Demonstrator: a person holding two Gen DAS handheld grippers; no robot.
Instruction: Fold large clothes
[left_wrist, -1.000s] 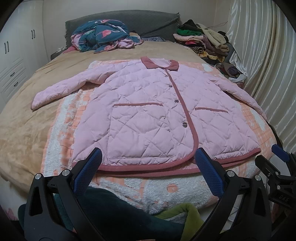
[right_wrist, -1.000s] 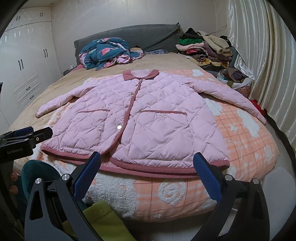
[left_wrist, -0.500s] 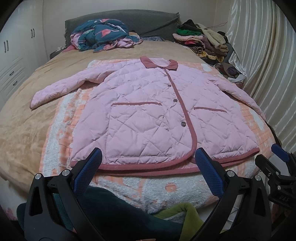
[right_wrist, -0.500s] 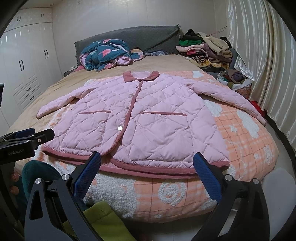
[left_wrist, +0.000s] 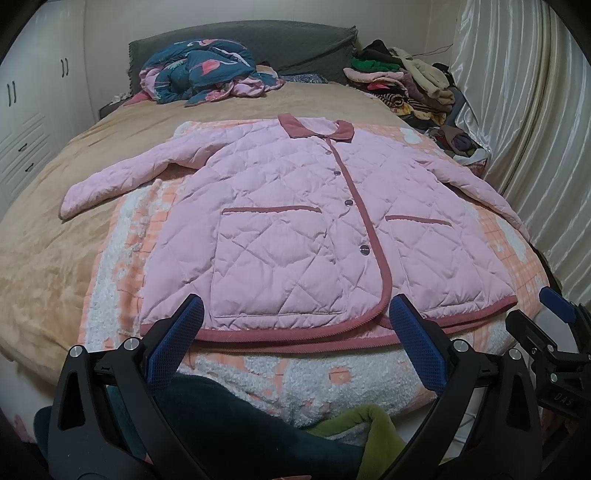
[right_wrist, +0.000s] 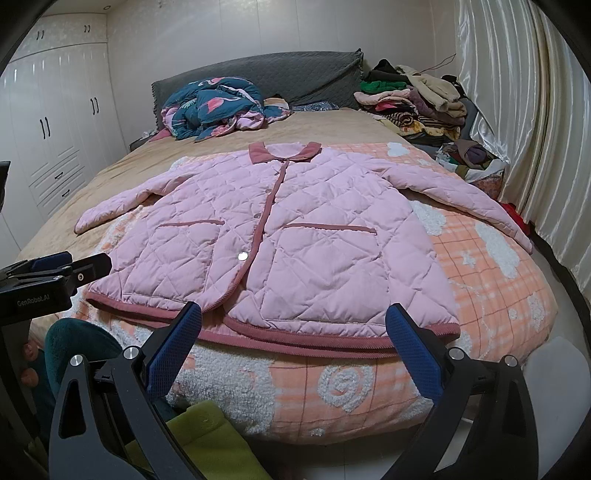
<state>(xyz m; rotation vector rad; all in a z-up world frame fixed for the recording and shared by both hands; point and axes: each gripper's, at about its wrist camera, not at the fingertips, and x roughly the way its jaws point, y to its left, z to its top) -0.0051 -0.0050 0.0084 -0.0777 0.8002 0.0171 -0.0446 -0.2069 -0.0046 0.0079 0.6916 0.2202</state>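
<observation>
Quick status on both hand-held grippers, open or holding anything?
Left hand-held gripper: open, empty, short of the pink jacket.
Right hand-held gripper: open, empty.

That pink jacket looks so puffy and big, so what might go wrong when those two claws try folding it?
The pink quilted jacket lies flat, both grippers open and short of its hem. Likely risks:
1. The thick padding may slip from the left gripper or right gripper.
2. The right sleeve reaches the bed's edge and could slide off.
3. Lifting could drag the fleece blanket underneath along.

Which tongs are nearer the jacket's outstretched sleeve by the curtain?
Right. The right tongs sit open before the hem below that sleeve; the left tongs sit open farther toward the jacket's other side.
</observation>
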